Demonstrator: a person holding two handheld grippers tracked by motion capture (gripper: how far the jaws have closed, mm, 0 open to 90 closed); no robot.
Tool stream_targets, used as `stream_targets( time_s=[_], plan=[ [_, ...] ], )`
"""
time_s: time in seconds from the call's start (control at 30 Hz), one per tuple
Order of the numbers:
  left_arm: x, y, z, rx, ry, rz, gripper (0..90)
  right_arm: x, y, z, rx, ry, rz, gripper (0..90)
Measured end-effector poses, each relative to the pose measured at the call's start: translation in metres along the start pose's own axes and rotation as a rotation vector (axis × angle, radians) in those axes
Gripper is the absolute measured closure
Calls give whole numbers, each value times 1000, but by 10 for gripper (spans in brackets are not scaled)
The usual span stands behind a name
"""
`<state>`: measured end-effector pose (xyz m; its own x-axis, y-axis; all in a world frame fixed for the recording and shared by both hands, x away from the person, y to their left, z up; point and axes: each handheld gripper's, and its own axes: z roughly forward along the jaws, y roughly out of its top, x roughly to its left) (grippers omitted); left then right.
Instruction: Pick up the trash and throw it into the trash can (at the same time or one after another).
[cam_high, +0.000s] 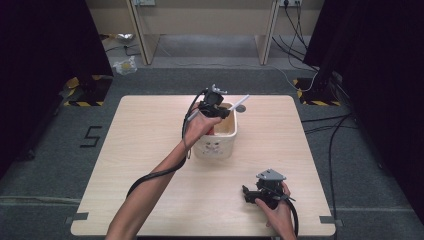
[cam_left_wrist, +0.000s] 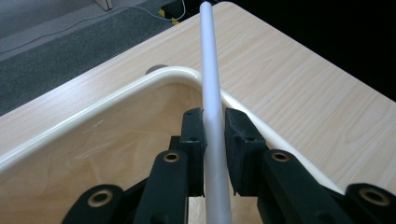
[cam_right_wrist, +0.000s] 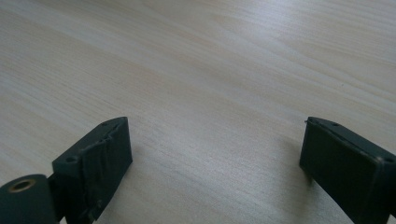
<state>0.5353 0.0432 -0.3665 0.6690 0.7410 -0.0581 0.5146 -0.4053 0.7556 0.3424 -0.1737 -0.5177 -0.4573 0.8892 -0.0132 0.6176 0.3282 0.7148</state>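
Left tongs (cam_left_wrist: 215, 140) tight around white rod (cam_left_wrist: 211, 84) above cream bin (cam_left_wrist: 140, 84).

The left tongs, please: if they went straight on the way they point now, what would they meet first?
Probably the cream rim of the container: the left tongs, shut on the white rod, point at its far corner, with bare table beyond. Depth is uncertain.

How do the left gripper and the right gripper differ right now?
The left gripper is shut on a white rod over the cream bin; the right gripper is open with nothing between its fingers. The left is raised above the bin, the right sits low near the table. Both have black fingers.
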Motion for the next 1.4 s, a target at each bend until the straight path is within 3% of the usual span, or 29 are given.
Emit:
stream_targets(
  time_s=[0.27, 0.77, 1.27, 1.4],
  plan=[
    [-2, -3, 1, 36, -16, 0, 781, 0, 0, 0, 1, 0, -1, 91],
    [-4, -3, -5, 29, -26, 5, 768, 0, 0, 0, 1, 0, 0, 91],
    [-3, -5, -26, -13, -48, 7, 541, 0, 0, 0, 1, 0, -1, 91],
    [1, -9, -34, -27, -58, -9, 472, 0, 0, 0, 3, 0, 0, 91]
  ],
)
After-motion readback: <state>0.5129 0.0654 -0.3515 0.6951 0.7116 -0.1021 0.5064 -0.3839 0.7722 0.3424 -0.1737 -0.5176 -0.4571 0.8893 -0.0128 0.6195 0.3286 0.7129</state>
